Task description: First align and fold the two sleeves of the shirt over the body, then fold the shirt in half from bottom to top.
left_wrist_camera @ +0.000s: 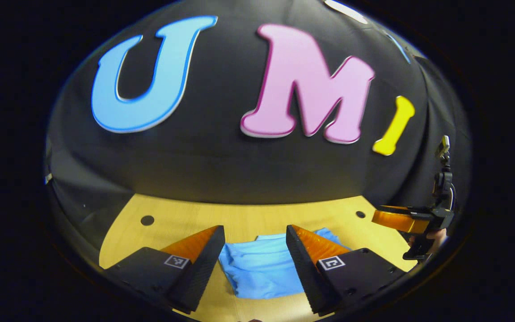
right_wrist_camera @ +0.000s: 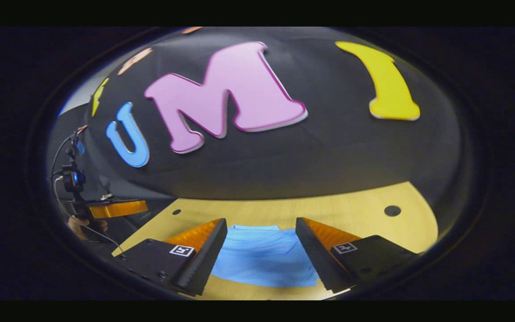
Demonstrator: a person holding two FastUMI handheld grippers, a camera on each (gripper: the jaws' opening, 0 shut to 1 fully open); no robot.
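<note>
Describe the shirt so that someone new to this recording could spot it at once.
Start at the light wooden table in front of the black booth wall. On it lies the shirt, a bright blue bundle of cloth between the open left gripper fingers. It is the one soft, blue thing on the wood.

Readable text: none is showing, apart from the wall letters.
Left gripper [left_wrist_camera: 255, 257] markers: square black-and-white coded tags, no words.
Right gripper [right_wrist_camera: 261, 252] markers: the same, no words.

Black cloth wall [left_wrist_camera: 221, 170], pale wooden table [left_wrist_camera: 257, 217]
</note>
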